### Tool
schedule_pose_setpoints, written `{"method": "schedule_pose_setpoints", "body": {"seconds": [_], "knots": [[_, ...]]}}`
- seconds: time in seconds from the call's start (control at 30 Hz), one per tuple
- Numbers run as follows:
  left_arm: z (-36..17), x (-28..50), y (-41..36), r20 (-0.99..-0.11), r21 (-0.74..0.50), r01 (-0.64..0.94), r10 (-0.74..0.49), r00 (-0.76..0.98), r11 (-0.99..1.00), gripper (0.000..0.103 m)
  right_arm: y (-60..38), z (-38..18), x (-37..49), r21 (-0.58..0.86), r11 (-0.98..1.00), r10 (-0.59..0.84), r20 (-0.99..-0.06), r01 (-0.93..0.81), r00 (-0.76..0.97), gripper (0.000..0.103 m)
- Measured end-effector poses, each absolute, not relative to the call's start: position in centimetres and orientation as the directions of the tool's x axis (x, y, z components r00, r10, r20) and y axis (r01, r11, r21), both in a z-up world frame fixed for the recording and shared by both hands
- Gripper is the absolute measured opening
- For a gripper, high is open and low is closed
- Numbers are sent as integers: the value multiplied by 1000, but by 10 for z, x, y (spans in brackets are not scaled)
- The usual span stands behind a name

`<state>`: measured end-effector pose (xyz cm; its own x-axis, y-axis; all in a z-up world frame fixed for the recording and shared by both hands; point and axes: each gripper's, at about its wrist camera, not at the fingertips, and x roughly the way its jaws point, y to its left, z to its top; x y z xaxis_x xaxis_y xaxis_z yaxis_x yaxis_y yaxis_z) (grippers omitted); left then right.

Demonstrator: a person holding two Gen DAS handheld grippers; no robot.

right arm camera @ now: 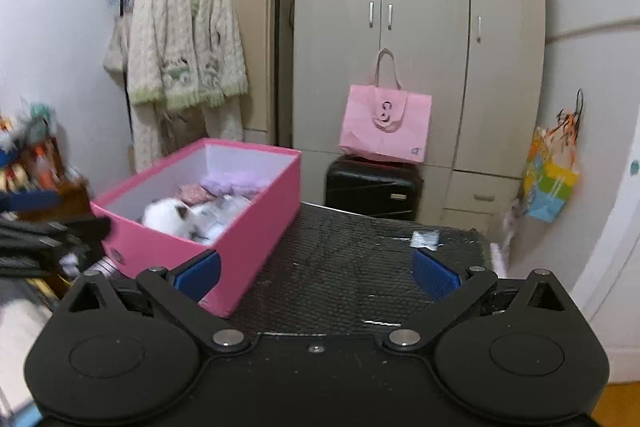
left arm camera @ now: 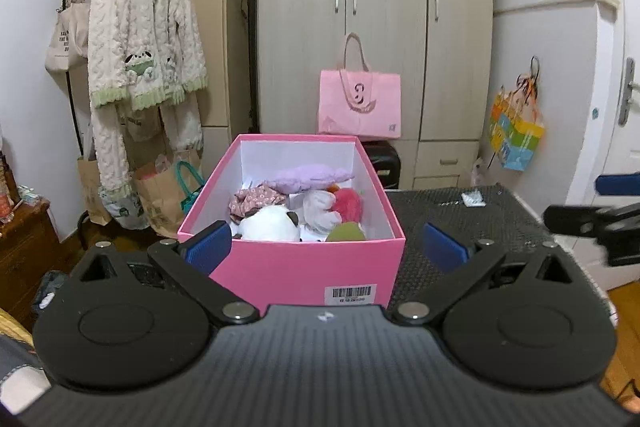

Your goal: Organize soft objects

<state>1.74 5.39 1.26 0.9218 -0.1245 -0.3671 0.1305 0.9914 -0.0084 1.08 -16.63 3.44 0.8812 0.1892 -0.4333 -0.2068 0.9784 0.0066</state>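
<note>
A pink box (left arm camera: 296, 267) stands on the black mat-covered table (left arm camera: 460, 211). Inside lie several soft toys: a purple plush (left arm camera: 308, 177), a white one with dark ears (left arm camera: 272, 223), a red fluffy one (left arm camera: 348, 205), a green one (left arm camera: 346, 233) and a floral cloth (left arm camera: 256, 201). My left gripper (left arm camera: 328, 249) is open in front of the box, which stands wider than the gap; its blue pads touch nothing. In the right wrist view the pink box (right arm camera: 248, 239) sits to the left, and my right gripper (right arm camera: 316, 273) is open over the bare mat (right arm camera: 340, 267).
A small crumpled wrapper (right arm camera: 426, 239) lies at the table's far edge. Behind stand a wardrobe (left arm camera: 376, 7), a pink bag (right arm camera: 384, 123) on a black suitcase (right arm camera: 374, 187), and a clothes rail with a fluffy robe (left arm camera: 144, 27). The other gripper shows at the right edge (left arm camera: 592, 223).
</note>
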Motion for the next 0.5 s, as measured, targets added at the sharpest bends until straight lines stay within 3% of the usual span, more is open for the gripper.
{"method": "schedule_pose_setpoints", "body": {"seconds": [0.13, 0.5], "knots": [[19, 25, 36, -358, 80, 154, -116, 926, 985, 103, -161, 44, 9, 5, 976, 198, -433, -217, 879, 103], [12, 23, 38, -366, 20, 90, -76, 927, 996, 103, -167, 36, 0, 5, 999, 32, -415, -33, 909, 103]]}}
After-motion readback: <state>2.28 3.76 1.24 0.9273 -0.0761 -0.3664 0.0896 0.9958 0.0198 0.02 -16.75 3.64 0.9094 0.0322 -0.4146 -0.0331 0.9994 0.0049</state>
